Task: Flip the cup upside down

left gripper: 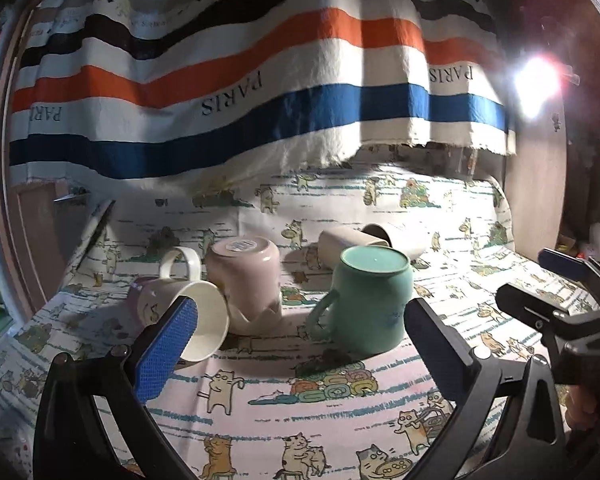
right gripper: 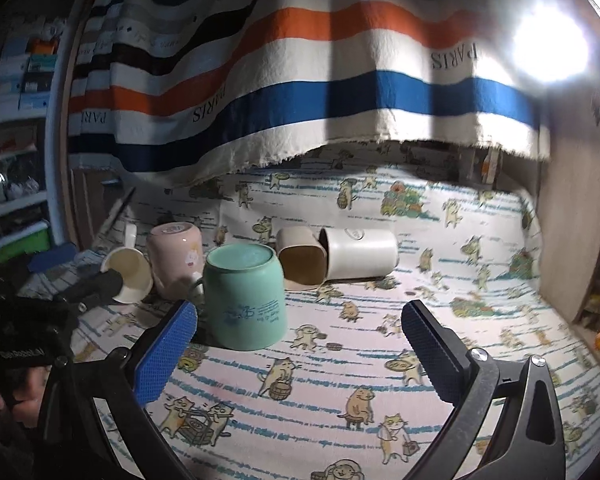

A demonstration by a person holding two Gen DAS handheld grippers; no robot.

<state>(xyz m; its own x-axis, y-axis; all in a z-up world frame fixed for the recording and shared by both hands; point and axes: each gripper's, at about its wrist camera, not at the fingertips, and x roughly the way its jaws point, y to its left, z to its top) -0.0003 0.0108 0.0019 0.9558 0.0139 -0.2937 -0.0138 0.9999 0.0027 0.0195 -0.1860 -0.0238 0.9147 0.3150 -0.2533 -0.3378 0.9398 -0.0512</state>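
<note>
A green mug [left gripper: 368, 300] stands upside down on the cat-print cloth [left gripper: 284, 412], also in the right wrist view [right gripper: 244, 296]. A pink cup [left gripper: 246, 280] [right gripper: 176, 258] stands upside down to its left. A white mug [left gripper: 188, 312] [right gripper: 130, 274] lies on its side at the far left. A beige cup [left gripper: 340, 246] [right gripper: 302, 260] and a white cup [left gripper: 404, 236] [right gripper: 360, 258] lie on their sides behind. My left gripper [left gripper: 300, 344] is open and empty just before the green mug. My right gripper [right gripper: 300, 344] is open and empty, right of the green mug.
A striped "PARIS" cloth [left gripper: 260, 80] hangs behind the cups. A bright lamp [left gripper: 534, 84] glares at the upper right. A wooden wall [right gripper: 564, 232] bounds the right side. Shelves with boxes [right gripper: 16, 80] stand at the far left.
</note>
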